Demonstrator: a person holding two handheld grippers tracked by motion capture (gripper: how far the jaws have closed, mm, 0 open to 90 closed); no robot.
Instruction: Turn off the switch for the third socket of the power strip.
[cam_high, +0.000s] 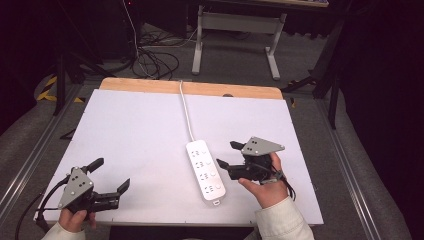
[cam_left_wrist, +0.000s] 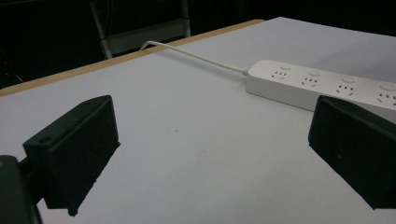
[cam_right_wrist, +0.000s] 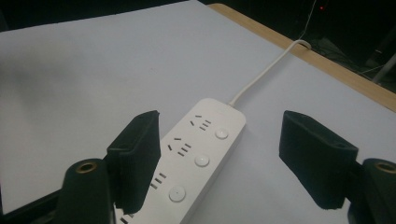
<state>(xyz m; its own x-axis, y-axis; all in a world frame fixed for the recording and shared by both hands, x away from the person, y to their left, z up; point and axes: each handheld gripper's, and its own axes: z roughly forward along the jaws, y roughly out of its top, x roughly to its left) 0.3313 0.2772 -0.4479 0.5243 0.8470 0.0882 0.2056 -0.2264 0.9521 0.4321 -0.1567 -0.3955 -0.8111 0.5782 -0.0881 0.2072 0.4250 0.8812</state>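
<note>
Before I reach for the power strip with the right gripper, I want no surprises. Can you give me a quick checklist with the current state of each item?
1. Right gripper jaws open: ok.
2. Power strip lying flat on the white table: ok.
3. Sockets free of plugs: ok.
4. Cord running slack off the far edge: ok.
5. Left gripper open and apart from the strip: ok.
6. Switches on or off: cannot tell.

High view looks down; gripper views share the power strip (cam_high: 205, 171).
</note>
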